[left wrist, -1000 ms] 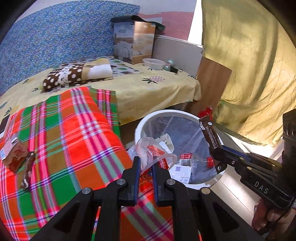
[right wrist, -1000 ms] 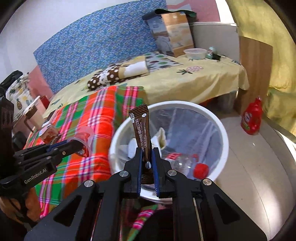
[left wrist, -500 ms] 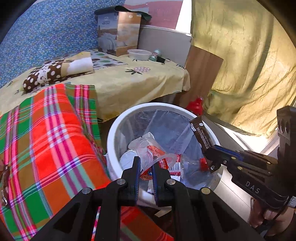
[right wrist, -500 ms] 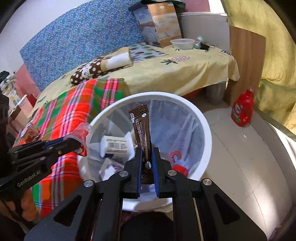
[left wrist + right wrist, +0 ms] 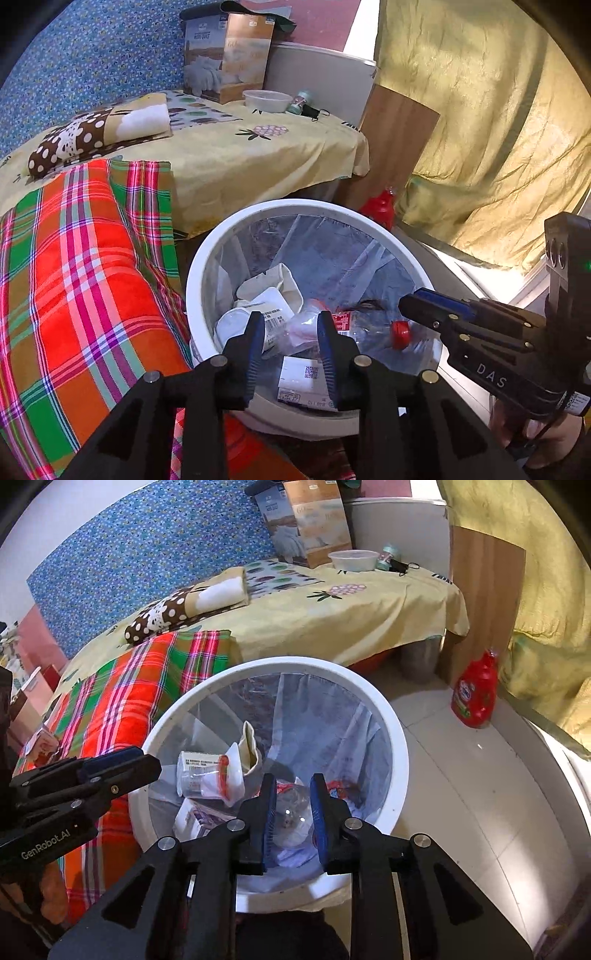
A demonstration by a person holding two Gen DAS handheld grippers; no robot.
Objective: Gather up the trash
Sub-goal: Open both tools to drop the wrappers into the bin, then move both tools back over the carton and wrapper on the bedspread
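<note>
A bed point(image 5: 258, 162) under a yellow printed sheet fills the back of both views, with a red, green and orange plaid blanket point(image 5: 74, 280) spread over its near part and a brown dotted pillow point(image 5: 92, 133) lying further back. A yellow curtain point(image 5: 480, 129) hangs on the right side. On the floor just beside the bed stands a white trash bin point(image 5: 397, 734) lined with a clear bag, and a red bottle point(image 5: 476, 694) stands on the floor tiles beyond it, near a wooden board. Inside the bin lie the collected pieces: a clear plastic bottle with a red cap point(image 5: 380, 328), a crumpled clear cup point(image 5: 207, 775), a beige paper wrapper point(image 5: 251, 746) and a small white box with a printed code point(image 5: 306, 380). The left gripper point(image 5: 291, 325) hangs over the near rim of the bin, its jaws opening with nothing clamped between them; only the trash below shows through the gap. The right gripper point(image 5: 293, 790) is over the bin too, its jaws opening and empty.
</note>
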